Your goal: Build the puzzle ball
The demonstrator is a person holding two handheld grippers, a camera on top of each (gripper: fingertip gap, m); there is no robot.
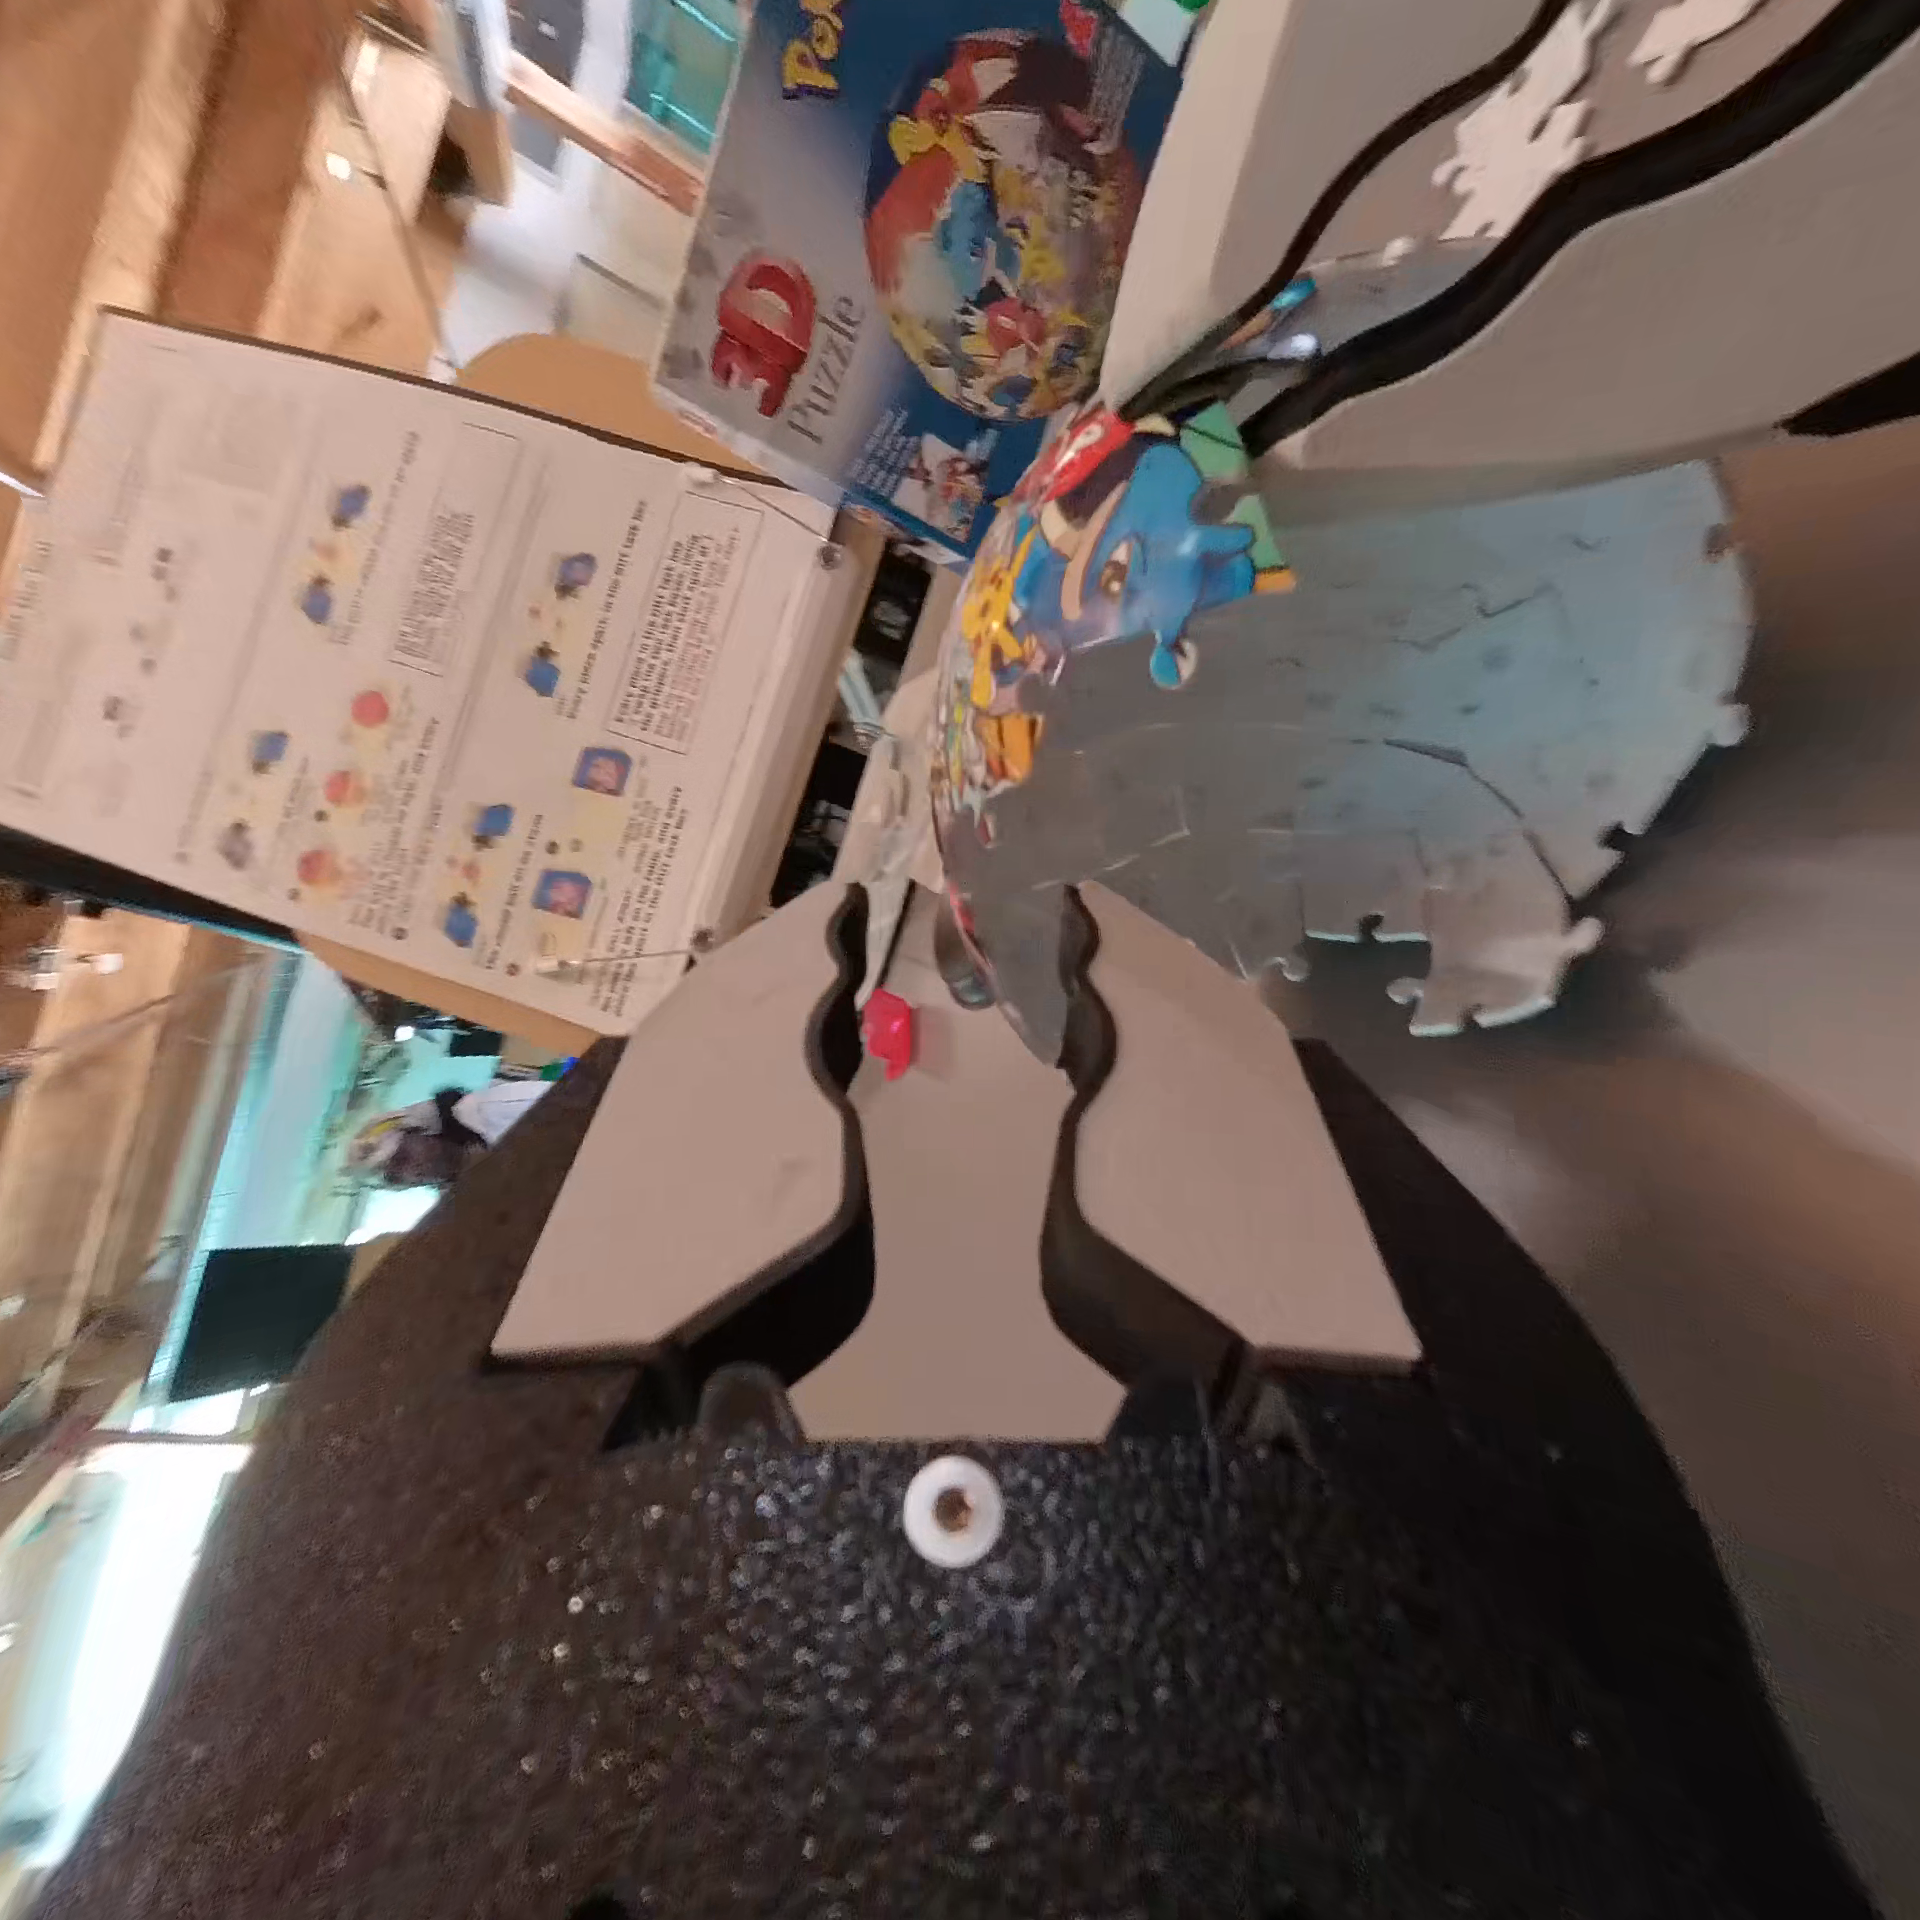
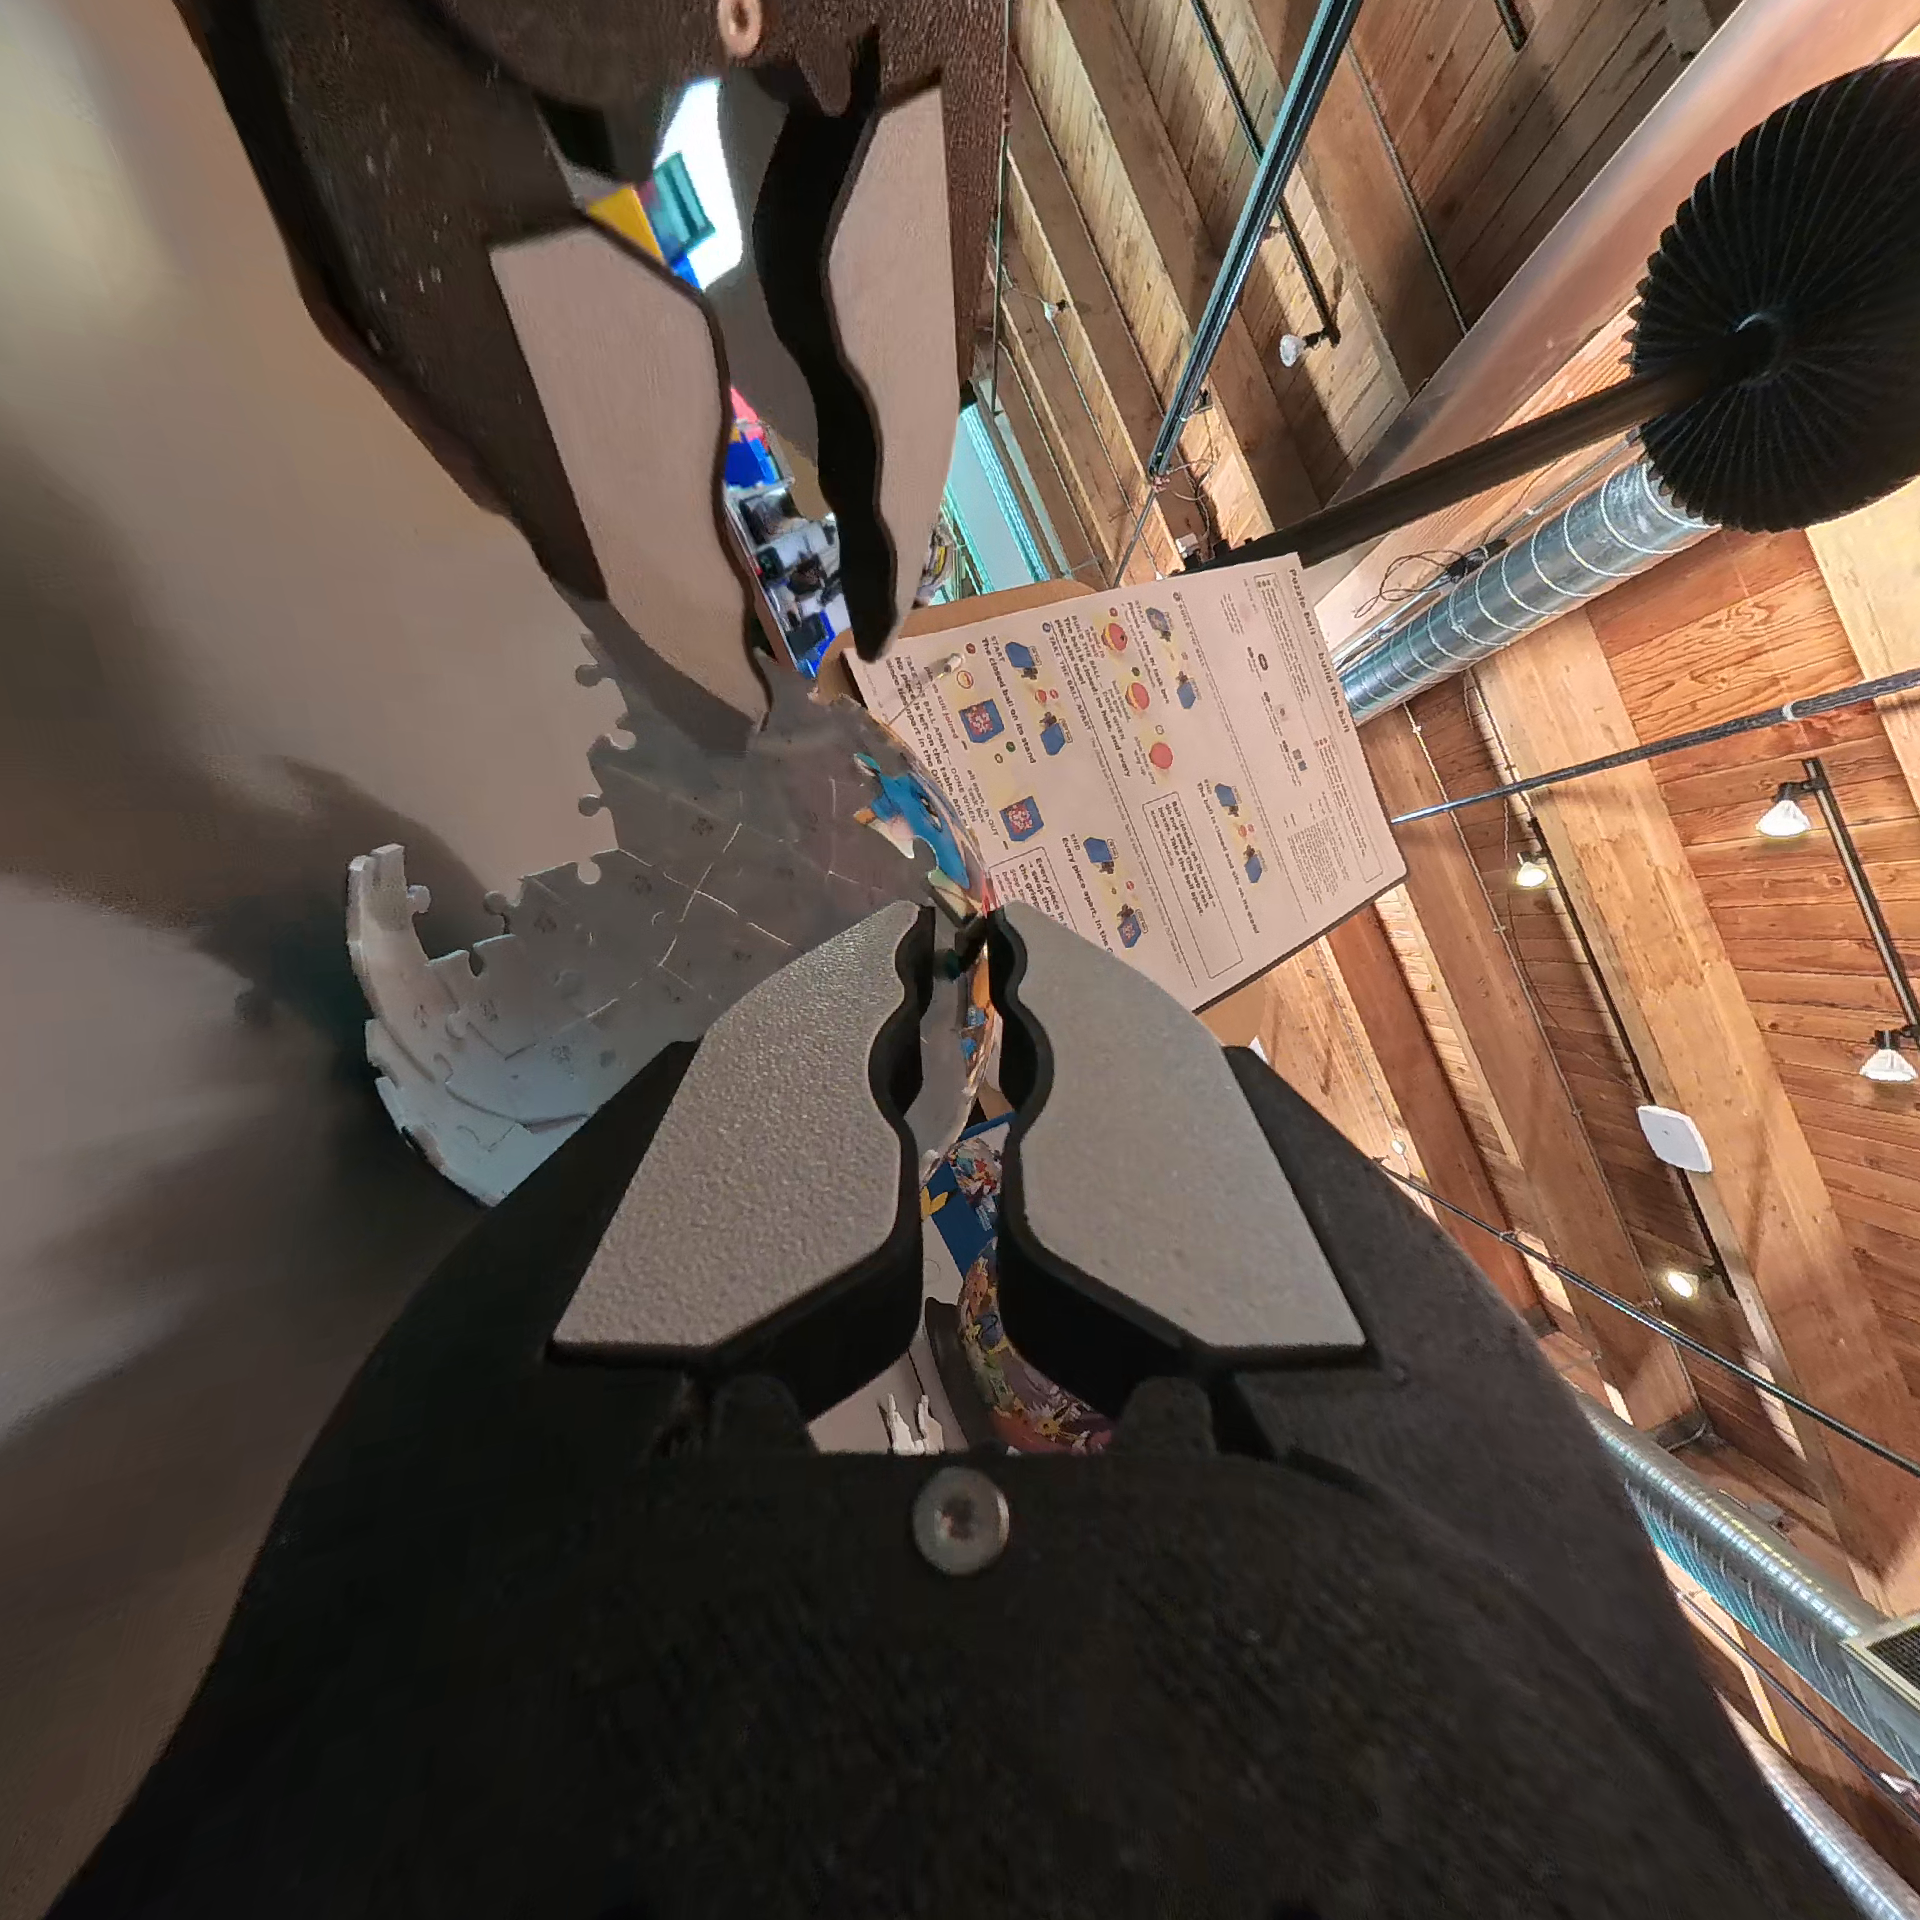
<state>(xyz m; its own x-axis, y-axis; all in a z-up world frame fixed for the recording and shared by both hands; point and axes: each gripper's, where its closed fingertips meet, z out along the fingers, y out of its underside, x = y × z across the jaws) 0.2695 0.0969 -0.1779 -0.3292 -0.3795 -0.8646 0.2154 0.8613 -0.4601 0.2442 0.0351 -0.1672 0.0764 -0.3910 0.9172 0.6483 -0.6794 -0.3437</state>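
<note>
The left gripper [image 1: 966, 925] pinched the edge of the half-built puzzle ball [image 1: 1299, 748]; the right gripper [image 2: 956, 935] nipped its other edge, jaws narrow; only about half looked joined; loose pieces [image 1: 1507, 156] waited farther off; behind stood the box [image 1: 925, 239].

We see the puzzle ball [image 1: 1351, 727] as an unfinished curved shell, its grey inner face turned toward us and its rim a jagged line of tabs and notches. Along one edge the printed outer side [image 1: 1101, 561] shows (blue, yellow and red cartoon figures). From the right wrist view, the shell [image 2: 644, 914] appears pale grey inside, with faint seams between its joined pieces.
</note>
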